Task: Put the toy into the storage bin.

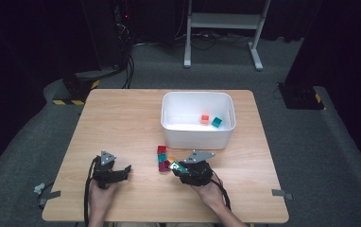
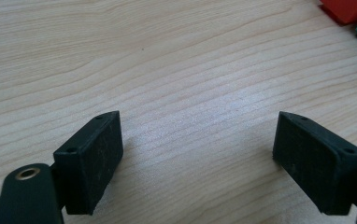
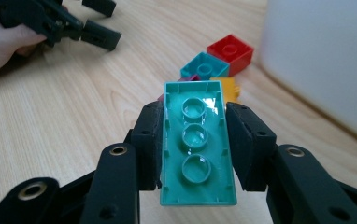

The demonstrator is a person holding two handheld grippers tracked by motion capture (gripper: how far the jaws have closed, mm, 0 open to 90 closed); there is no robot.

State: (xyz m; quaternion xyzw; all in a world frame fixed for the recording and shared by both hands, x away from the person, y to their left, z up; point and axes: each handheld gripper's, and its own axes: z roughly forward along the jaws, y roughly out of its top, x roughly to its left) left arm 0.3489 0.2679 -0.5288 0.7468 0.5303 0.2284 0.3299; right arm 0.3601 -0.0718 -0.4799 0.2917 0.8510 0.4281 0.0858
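The right gripper has a teal brick clamped between its pads, gripped across the short sides, hollow underside facing the camera. The brick's long axis runs straight out along the jaws, its far end poking beyond the fingertips toward the little heap of bricks on the table. In the high view the right gripper sits just off that heap, brick in its grasp and apparently clear of the wood.

Straight ahead and slightly right of it stands the white bin, already holding an orange block and a teal block. That is the relation that matters: the bin lies just beyond the heap, its near wall between the held brick and the open interior. By the look of it the brick must go up and over that wall, long axis leading, before the pads let go.

Over on the other side, the left gripper rests low on the table, jaws wide apart with nothing but bare wood between them. It is well off from the bin, so the right hand is the nearer one and has the job. A red brick and another teal brick wait in the heap, close to the bin's wall.
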